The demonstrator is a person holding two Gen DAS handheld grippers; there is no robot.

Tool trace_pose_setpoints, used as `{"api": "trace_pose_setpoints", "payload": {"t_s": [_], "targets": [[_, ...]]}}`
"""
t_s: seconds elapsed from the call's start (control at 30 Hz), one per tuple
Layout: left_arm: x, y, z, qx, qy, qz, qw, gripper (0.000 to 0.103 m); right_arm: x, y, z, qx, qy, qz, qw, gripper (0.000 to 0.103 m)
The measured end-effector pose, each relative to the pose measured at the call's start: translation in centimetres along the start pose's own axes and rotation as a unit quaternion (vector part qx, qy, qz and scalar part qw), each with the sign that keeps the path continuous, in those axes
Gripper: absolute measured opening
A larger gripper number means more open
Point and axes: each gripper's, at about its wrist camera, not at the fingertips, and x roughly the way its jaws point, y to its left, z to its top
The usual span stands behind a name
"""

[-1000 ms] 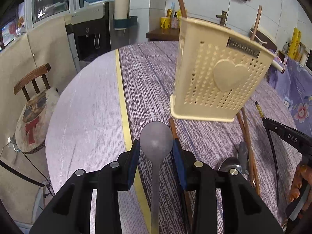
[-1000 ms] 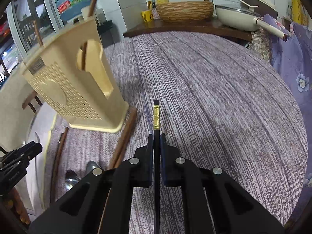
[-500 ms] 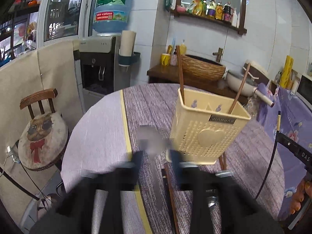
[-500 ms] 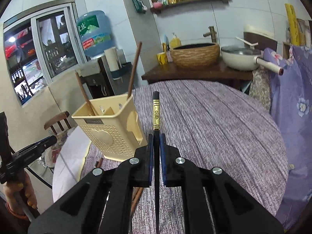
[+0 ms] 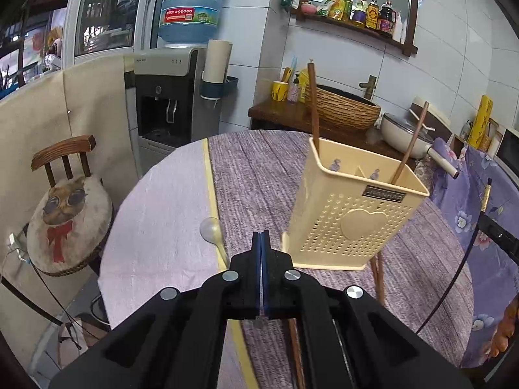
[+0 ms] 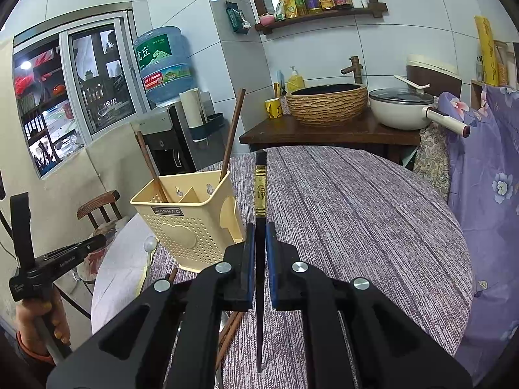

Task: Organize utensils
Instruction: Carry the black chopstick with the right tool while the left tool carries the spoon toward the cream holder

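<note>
Chopstick clamped in right gripper, left gripper shut empty; next, tip it down into holder.

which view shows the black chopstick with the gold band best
The right wrist view: the black chopstick runs up the middle of the frame, clamped between the right gripper's fingers, with its gold band sharp. The left wrist view catches it only as a thin dark line at the far right edge, with its lower end out of sight.
</note>
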Motion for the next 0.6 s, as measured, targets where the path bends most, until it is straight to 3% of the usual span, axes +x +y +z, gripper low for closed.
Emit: {"api": "trace_pose_setpoints", "payload": {"t_s": [0.03,0.1,0.13,0.17,0.3,0.6], "targets": [[0.2,0.2,0.2,0.005,0.002,0.008,1.0,0.002,0.0,0.0,-0.1,0.0,0.0,0.0,1.0,0.008],[0.7,1.1,0.4,0.006,0.001,0.036,0.9993,0.016,0.0,0.0,0.0,0.001,0.0,0.0,1.0,0.008],[1.3,1.7,0.5,0.001,0.005,0.053,0.9986,0.05,0.0,0.0,0.0,0.0,0.0,0.001,1.0,0.008],[1.8,2.2,0.6,-0.003,0.011,0.06,0.9981,0.071,0.0,0.0,0.0,-0.001,0.001,0.0,1.0,0.008],[4.9,4.1,1.0,-0.023,0.048,0.083,0.9951,0.069,0.0,0.1,-0.1,-0.002,0.001,-0.001,1.0,0.008],[13.0,3.5,0.6,0.001,0.129,0.163,0.9781,0.069,-0.1,0.2,-0.1,-0.001,0.0,-0.003,1.0,0.008]]}}
